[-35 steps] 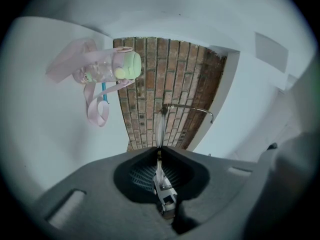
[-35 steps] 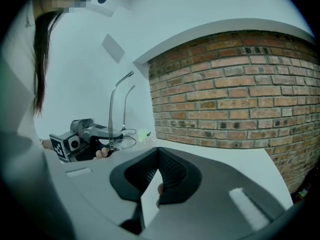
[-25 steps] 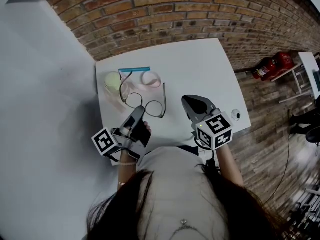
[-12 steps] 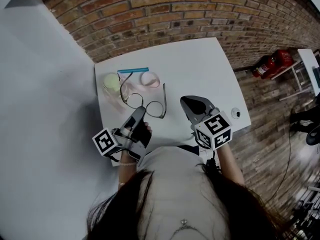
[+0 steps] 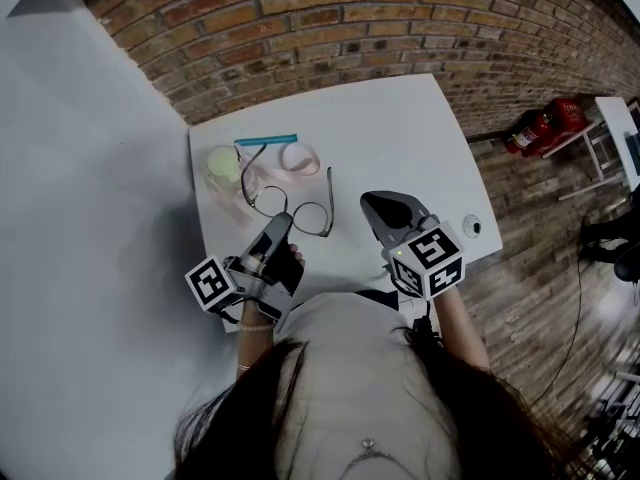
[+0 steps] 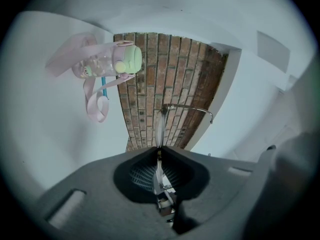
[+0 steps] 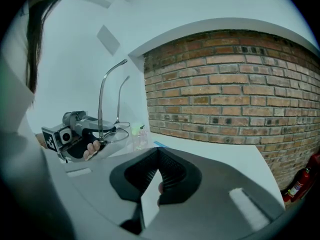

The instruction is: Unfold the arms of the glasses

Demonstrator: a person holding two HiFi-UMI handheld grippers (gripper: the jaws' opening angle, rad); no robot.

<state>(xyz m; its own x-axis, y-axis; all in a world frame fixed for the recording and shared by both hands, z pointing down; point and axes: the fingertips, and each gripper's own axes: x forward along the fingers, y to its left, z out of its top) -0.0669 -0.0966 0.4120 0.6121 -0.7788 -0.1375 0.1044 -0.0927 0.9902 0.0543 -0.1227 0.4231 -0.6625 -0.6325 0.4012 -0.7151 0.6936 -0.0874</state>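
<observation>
The thin-framed glasses (image 5: 300, 211) are over the white table (image 5: 400, 138), both arms swung out and pointing away from me. My left gripper (image 5: 281, 222) is shut on the frame at its near edge. In the left gripper view the glasses' rim (image 6: 160, 126) runs edge-on out of the closed jaws, and one arm (image 6: 189, 106) bends to the right. My right gripper (image 5: 378, 209) hangs to the right of the glasses, shut, with nothing in it. From the right gripper view the glasses (image 7: 107, 130) and the left gripper (image 7: 75, 130) show at the left, the arms sticking up.
A clear bottle with a green lid (image 5: 224, 164) and a pink strap (image 5: 300, 157) lies just beyond the glasses, next to a blue strip (image 5: 266, 140). A small white round thing (image 5: 472, 230) sits at the table's right edge. A brick wall runs behind; a red extinguisher (image 5: 545, 131) stands on the floor.
</observation>
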